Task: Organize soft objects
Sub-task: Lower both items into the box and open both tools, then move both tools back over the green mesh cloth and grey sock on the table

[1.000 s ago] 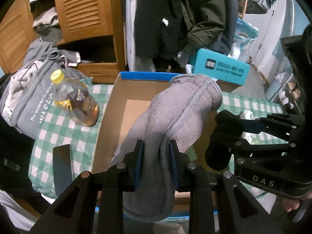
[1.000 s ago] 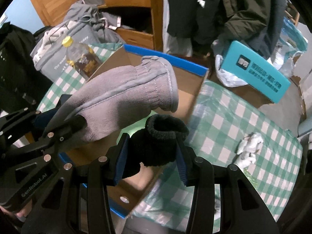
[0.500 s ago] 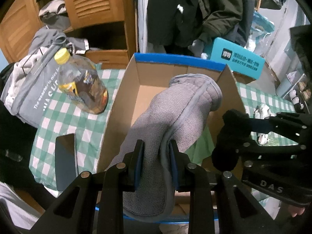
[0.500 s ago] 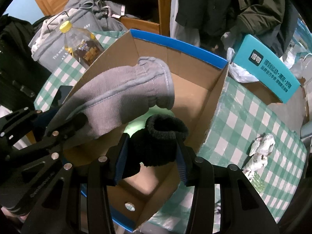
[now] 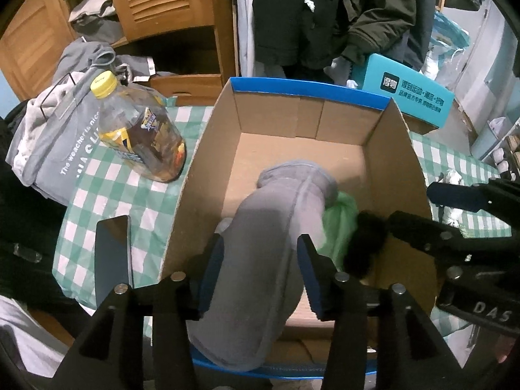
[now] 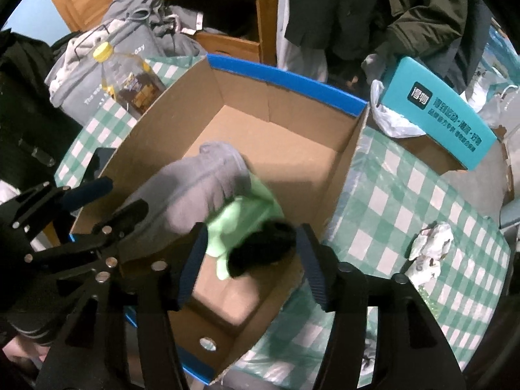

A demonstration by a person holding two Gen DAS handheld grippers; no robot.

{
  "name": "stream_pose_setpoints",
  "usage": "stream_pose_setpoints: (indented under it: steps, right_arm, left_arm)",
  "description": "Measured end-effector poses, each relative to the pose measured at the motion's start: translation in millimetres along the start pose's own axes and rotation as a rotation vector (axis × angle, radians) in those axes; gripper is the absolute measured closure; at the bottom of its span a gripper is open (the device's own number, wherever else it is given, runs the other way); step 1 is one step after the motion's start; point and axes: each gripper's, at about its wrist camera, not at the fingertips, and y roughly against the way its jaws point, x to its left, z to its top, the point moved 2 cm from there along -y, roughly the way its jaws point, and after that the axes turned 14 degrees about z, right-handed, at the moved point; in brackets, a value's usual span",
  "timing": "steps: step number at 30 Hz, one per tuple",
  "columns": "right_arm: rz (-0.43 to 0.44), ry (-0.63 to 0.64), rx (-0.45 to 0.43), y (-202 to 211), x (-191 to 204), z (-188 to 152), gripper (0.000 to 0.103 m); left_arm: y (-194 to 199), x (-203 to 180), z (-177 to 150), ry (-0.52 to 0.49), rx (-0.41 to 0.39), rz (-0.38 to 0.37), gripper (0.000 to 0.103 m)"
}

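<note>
The step looks like a drop into the box (image 5: 383,149): judging from this, each claw should lift straight up out of it without snagging fabric, so that the glove (image 5: 273,227) and the sock (image 6: 260,250) settle flat beside the green cloth (image 6: 240,214) low in the middle of both views. The left gripper (image 5: 258,274) has its jaws spread wide, the glove lying loose between the pads and perhaps brushing them. The right gripper (image 6: 250,265) is equally wide, with the sock lying free between its pads, over the box floor.
</note>
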Motion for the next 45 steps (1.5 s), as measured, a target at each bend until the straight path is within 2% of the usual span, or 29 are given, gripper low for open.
stream_pose_setpoints:
  steps: [5, 9, 13, 17, 20, 23, 34, 38, 45]
  right_arm:
    - [-0.004, -0.008, -0.02, 10.0, -2.9, 0.4, 0.045]
    - [-0.01, -0.014, -0.03, 16.7, -7.3, -2.3, 0.045]
    - [-0.021, -0.022, -0.036, 23.6, -13.1, -7.0, 0.045]
    - [-0.027, -0.031, -0.045, 31.3, -19.7, -13.1, 0.045]
    - [-0.037, -0.04, -0.052, 37.8, -25.9, -17.9, 0.045]
    - [-0.045, -0.051, -0.063, 45.8, -33.1, -23.3, 0.045]
    - [-0.067, -0.097, -0.097, 75.7, -62.4, -45.7, 0.045]
    - [-0.079, -0.115, -0.112, 86.9, -74.5, -55.7, 0.045]
    - [-0.104, -0.163, -0.125, 100.1, -101.0, -75.5, 0.045]
  left_arm:
    - [4.9, -1.1, 2.0, 0.007, -0.004, -0.02, 0.053]
    - [12.5, -7.3, 3.0, -0.009, -0.023, -0.022, 0.047]
    - [19.6, -14.6, 4.1, -0.032, -0.031, -0.019, 0.046]
    - [29.3, -22.2, 5.5, -0.05, -0.053, -0.019, 0.038]
    - [36.4, -29.9, 5.9, -0.067, -0.07, -0.024, 0.037]
    - [41.5, -39.6, 5.8, -0.084, -0.078, -0.028, 0.033]
    - [60.9, -80.0, 3.1, -0.161, -0.107, -0.053, 0.032]
    - [68.3, -94.8, 1.6, -0.185, -0.118, -0.067, 0.027]
    - [76.9, -125.9, -4.3, -0.247, -0.128, -0.079, 0.024]
